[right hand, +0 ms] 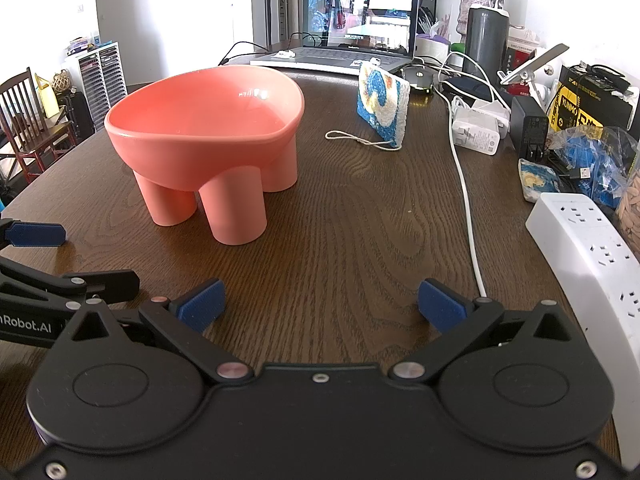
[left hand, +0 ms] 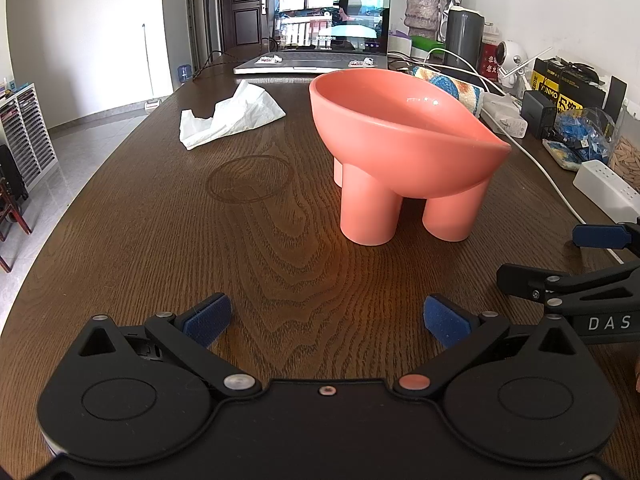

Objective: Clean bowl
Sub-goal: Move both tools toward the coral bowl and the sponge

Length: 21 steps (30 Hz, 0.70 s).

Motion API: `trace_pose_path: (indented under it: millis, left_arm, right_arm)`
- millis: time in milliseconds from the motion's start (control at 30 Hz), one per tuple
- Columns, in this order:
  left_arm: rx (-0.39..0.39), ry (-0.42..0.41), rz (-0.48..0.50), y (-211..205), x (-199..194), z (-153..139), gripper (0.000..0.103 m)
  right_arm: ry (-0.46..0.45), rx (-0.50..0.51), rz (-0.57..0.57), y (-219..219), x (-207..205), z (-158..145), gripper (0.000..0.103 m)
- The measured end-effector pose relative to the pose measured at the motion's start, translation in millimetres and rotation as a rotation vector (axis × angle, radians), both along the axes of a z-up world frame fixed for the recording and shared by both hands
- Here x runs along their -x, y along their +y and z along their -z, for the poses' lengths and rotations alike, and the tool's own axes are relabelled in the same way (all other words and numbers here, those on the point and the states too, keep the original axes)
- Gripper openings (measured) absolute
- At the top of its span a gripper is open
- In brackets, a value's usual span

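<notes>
A salmon-pink bowl (left hand: 400,128) on three thick legs stands upright on the dark wooden table (left hand: 256,240); the right wrist view shows the bowl (right hand: 208,120) at left, empty inside. A blue-and-white sponge (right hand: 383,109) with a string loop stands on edge behind it, partly hidden by the bowl in the left wrist view as the sponge (left hand: 452,86). A crumpled white tissue (left hand: 232,114) lies to the bowl's left. My left gripper (left hand: 326,320) is open, short of the bowl, nothing between its fingers. My right gripper (right hand: 320,304) is open too, over bare wood right of the bowl.
An open laptop (right hand: 352,24) sits at the table's far end. A white cable (right hand: 466,200), chargers (right hand: 480,128), a white power strip (right hand: 592,256), boxes and a bag of blue items (right hand: 592,160) crowd the right edge. A chair (right hand: 28,120) stands at left.
</notes>
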<state>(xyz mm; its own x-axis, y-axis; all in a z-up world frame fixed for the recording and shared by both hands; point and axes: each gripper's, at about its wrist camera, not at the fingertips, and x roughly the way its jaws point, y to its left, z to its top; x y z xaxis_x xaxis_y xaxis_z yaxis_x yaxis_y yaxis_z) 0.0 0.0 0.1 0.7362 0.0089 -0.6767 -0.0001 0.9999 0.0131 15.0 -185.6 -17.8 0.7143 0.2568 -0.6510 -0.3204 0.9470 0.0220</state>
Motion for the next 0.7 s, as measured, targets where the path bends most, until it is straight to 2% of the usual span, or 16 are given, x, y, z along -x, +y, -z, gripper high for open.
trace_pose_path:
  millis: [333, 500, 700]
  left_arm:
    - [-0.006, -0.004, -0.001, -1.7, -0.8, -0.5, 0.103]
    - [-0.012, -0.022, 0.052, -2.5, -2.1, -1.8, 0.103]
    - [-0.013, -0.039, 0.052, -8.5, -0.9, -0.2, 0.103]
  right_arm:
    - [0.005, -0.001, 0.008, 1.7, 2.6, -0.5, 0.103]
    - [0.015, -0.006, 0.011, 3.2, 4.4, -3.1, 0.103]
    - [0.014, -0.002, -0.006, -2.0, 4.0, -2.6, 0.103]
